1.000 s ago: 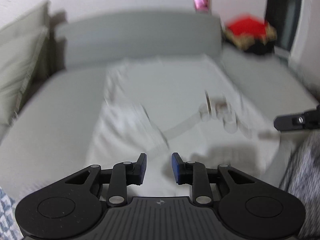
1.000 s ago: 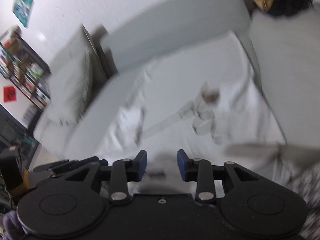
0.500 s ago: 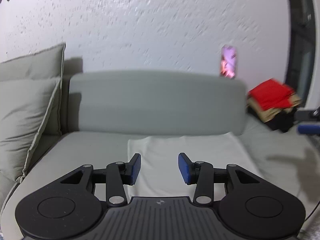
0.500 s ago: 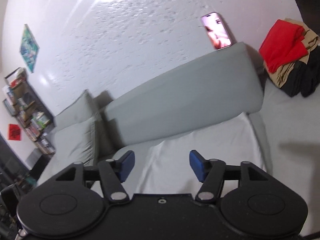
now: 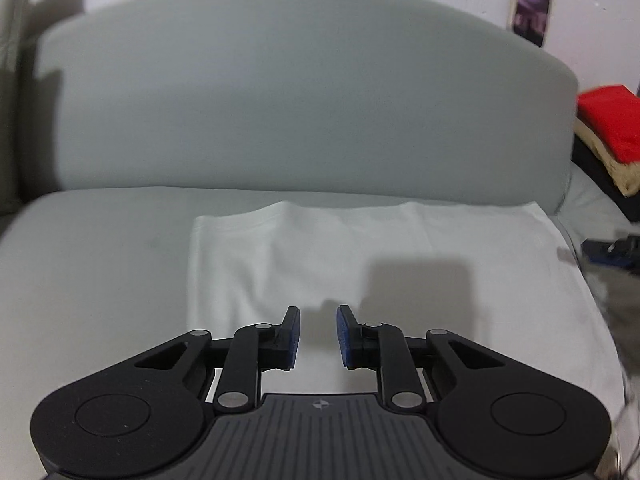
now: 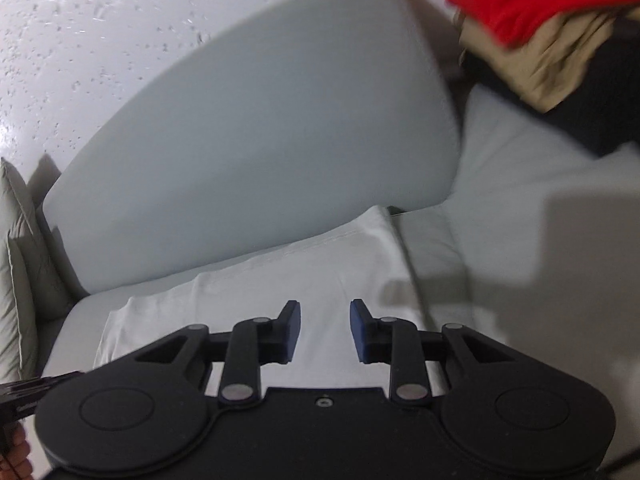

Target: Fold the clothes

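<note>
Where the white garment (image 5: 360,264) lies spread on the grey sofa seat (image 5: 92,264), its far hem runs along the foot of the backrest (image 5: 304,104), with a low ripple near the far left corner. It looks like thin, soft knit: light, limp, and likely to sag and drag on the upholstery if lifted by one point only. A pinch at the hem corners, both layers together, would probably carry it best, since the flat middle gives the pads nothing to bite. Both tools hover over the cloth holding nothing: the left tool (image 5: 318,322) with a narrow gap between its blue pads, the right tool (image 6: 325,316) somewhat wider. Folded clothes (image 6: 552,12) sit stacked at the right end of the sofa.
</note>
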Demonstrator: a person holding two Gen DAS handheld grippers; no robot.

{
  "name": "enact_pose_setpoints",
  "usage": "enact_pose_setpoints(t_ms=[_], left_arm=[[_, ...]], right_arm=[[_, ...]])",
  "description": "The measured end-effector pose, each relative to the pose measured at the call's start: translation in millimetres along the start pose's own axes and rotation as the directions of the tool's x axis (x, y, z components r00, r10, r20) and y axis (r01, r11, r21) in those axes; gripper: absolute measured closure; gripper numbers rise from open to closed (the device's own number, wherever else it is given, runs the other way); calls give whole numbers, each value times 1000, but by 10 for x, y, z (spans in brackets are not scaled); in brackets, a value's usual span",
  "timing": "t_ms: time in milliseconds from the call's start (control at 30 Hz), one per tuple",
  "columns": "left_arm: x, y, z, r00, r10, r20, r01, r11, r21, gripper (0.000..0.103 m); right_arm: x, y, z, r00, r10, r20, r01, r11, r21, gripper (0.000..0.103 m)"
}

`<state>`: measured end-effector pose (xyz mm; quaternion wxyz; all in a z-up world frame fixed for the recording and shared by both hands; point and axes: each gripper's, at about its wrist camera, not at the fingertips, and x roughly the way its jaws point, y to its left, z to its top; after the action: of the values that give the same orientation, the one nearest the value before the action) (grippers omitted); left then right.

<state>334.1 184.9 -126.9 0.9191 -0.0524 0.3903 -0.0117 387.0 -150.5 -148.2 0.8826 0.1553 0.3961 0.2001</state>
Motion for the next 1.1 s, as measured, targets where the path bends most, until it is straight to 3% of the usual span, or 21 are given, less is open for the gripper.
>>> enact_pose_setpoints(t_ms=[100,200,333,400,533,567,633,667,700,733,900,1100], left_arm=[[358,80,130,1000,-3,-16,3,999,-34,88],[591,189,174,998,62,-7,-62,995,-82,87],[669,475,242,985,171,32,-162,968,-190,91],[674,630,276,977,212,35,-198,950,-240,92],[539,843,320,972,234,30,-216,936,-279,92],[469,868,327,969,245,41,-224,934,-279,93],[310,927,332,962,261,73,-231,931,-284,80],[231,979,324,967,238,87,-203,933,-296,69],[164,1037,309,975,200,98,-162,938,-308,66],[141,1073,291,981,172,93,-135,941,-310,66],[247,1128,230,997,69,24,-59,955,-290,65],[421,1044,214,1000,-11,11,14,964,-267,67]], right_arm=[[355,-3,42,996,85,-32,-83,995,46,75],[506,-66,61,999,50,6,-51,997,59,75],[706,-151,87,998,3,56,-7,997,77,100],[806,-193,100,997,-21,81,14,996,86,103],[817,-324,146,985,-126,122,112,987,111,103],[801,-368,161,988,-111,108,97,987,130,103],[707,-396,177,991,-97,97,82,985,151,95],[628,-392,175,990,-89,112,71,985,155,89],[537,-390,168,988,-74,134,52,986,159,73],[445,-392,161,986,-59,154,33,986,166,64],[239,-441,144,988,-60,146,37,987,153,63],[387,-680,133,996,-70,45,60,976,209,66]])
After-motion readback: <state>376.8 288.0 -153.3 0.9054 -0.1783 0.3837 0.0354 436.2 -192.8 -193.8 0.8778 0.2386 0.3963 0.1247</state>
